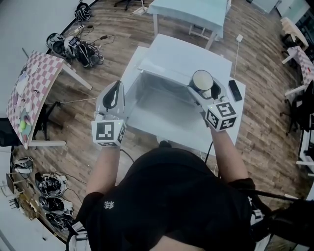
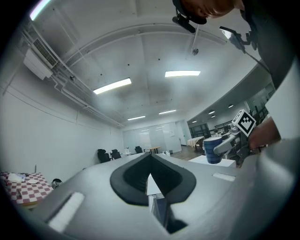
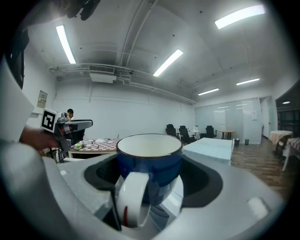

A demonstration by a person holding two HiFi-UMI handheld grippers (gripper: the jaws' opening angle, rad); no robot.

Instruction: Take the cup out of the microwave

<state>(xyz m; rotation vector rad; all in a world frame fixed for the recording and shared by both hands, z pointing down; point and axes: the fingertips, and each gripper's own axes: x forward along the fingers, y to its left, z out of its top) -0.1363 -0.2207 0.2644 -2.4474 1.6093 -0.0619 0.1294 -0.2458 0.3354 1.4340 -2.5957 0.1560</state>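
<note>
A blue cup with a white inside and a white handle stands upright in my right gripper, which is shut on it above the right side of the white microwave. The right gripper view shows the cup filling the space between the jaws, handle toward the camera. My left gripper hovers left of the microwave's open front, jaws shut and holding nothing. In the left gripper view its jaws meet at the tips, and the cup appears far right.
The microwave rests on a white table. A black remote lies at that table's right edge. A checkered table stands left, another white table behind. Cables and gear litter the wooden floor.
</note>
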